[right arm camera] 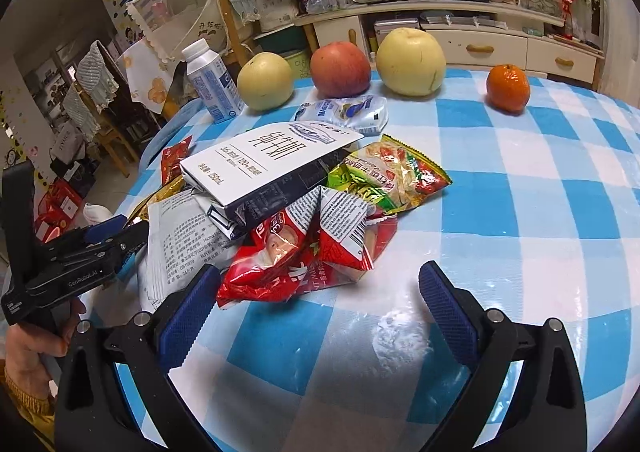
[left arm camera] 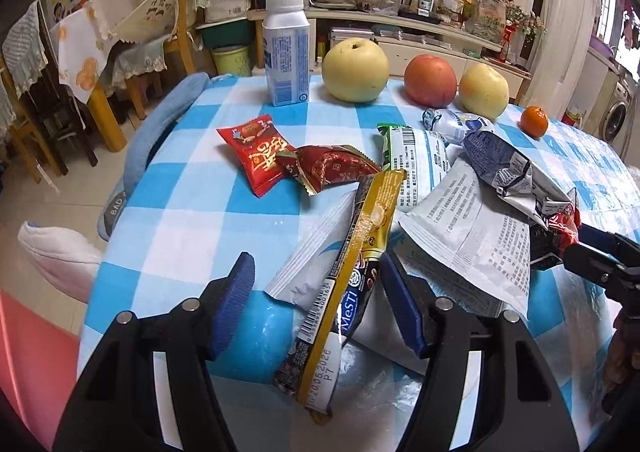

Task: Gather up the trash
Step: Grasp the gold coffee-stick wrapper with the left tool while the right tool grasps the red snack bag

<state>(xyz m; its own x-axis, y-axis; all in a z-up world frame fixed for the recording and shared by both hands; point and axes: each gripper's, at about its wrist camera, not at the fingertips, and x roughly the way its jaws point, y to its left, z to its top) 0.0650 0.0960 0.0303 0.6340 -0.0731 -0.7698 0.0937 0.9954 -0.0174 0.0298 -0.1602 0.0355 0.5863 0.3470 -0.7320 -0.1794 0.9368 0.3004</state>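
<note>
Left wrist view: the left gripper (left arm camera: 316, 304) straddles the gold bar wrapper (left arm camera: 352, 272), jaws apart, pads not yet pressing. The right gripper (right arm camera: 312, 312) gapes empty beside the red crumpled packet (right arm camera: 304, 252). Beyond, the milk carton (right arm camera: 272, 168) tops a heap of wrappers on the checked tablecloth (right arm camera: 540, 212); fruit stands behind. Nothing looks collected yet, I'd say.

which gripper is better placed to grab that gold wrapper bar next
Left. The gold wrapper bar already lies between the left gripper pads, which do not yet press it. The right gripper stands open over bare tablecloth, beside the red wrapper.
</note>
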